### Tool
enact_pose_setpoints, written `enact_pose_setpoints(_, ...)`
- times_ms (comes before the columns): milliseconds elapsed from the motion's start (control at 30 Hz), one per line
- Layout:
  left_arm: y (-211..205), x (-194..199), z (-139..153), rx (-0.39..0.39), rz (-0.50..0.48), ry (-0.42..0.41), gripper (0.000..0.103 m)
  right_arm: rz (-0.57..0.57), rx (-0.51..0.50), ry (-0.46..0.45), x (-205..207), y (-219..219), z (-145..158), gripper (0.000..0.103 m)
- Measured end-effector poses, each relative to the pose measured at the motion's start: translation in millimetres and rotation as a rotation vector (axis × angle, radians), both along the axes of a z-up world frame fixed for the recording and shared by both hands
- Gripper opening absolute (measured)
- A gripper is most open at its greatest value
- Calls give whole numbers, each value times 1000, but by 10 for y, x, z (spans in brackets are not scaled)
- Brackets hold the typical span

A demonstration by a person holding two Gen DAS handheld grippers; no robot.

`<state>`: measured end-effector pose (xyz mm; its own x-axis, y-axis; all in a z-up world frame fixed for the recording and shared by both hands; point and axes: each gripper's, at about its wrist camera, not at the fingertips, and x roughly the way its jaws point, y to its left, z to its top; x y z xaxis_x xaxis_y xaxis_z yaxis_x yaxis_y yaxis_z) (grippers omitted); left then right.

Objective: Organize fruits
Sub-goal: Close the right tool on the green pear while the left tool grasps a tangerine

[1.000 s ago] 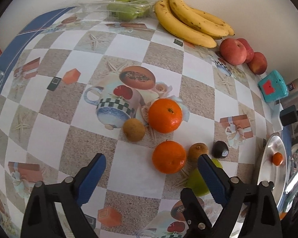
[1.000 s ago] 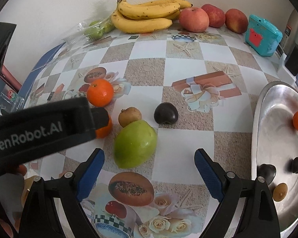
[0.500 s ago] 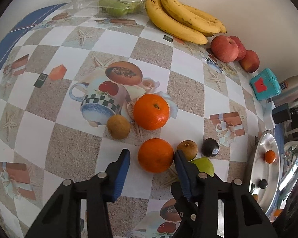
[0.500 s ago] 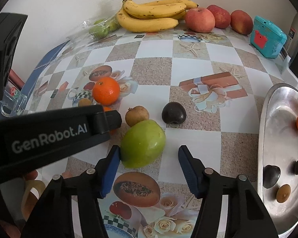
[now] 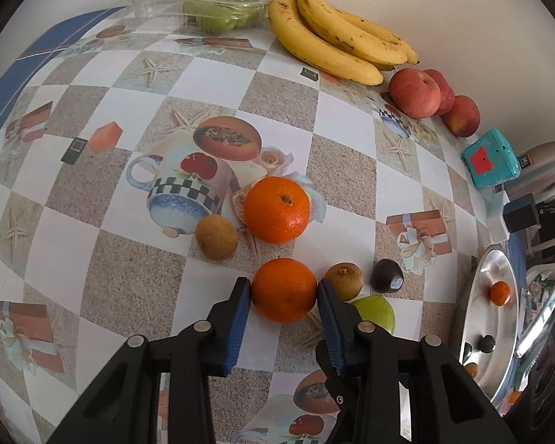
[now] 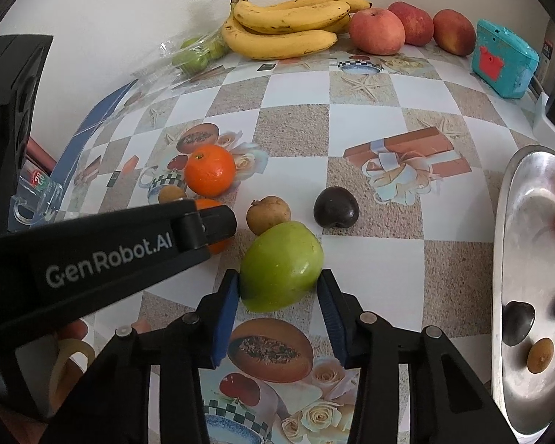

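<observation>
Centre cluster is tight: near orange (image 5: 283,290), brown fruit (image 5: 344,281), dark fruit (image 5: 387,276) and green apple (image 6: 280,266) nearly touch. Left gripper (image 5: 283,294) body crosses beside the apple. Open tablecloth (image 5: 103,259) to the left; bananas (image 5: 333,37) block the wall edge.

Left gripper (image 5: 283,290) closed in from both sides on the near orange (image 5: 283,290), blue pads touching its flanks, jaws just drawn together. Second orange (image 5: 276,209) just beyond, a small brown fruit (image 5: 217,236) at its left. Another brown fruit (image 5: 345,281), a dark fruit (image 5: 387,276) and a green apple (image 5: 375,312) to the right. Bananas (image 5: 333,44), red apples (image 5: 431,100) and bagged green fruit (image 5: 214,11) along the wall. Metal tray (image 5: 477,307) at far right, holding a small orange fruit (image 5: 500,293).
</observation>
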<state>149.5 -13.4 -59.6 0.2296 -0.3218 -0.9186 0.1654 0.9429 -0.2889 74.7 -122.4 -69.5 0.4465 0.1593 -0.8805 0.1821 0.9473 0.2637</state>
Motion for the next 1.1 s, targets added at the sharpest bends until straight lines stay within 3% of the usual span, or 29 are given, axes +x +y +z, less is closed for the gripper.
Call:
enact_pose_setpoints(267,46,-1,75,-9,10,-10,40,-8,9,-4,-40,-29,36,44)
enact_pose_setpoints(800,102,-42,486,-29,33,-116,40,-22,24,-62,-123,-125,304,39)
enact_pose_setpoints(1100,126,-63,516,-31,39,-121,40,-31,43,-78,-155,-195,394,37)
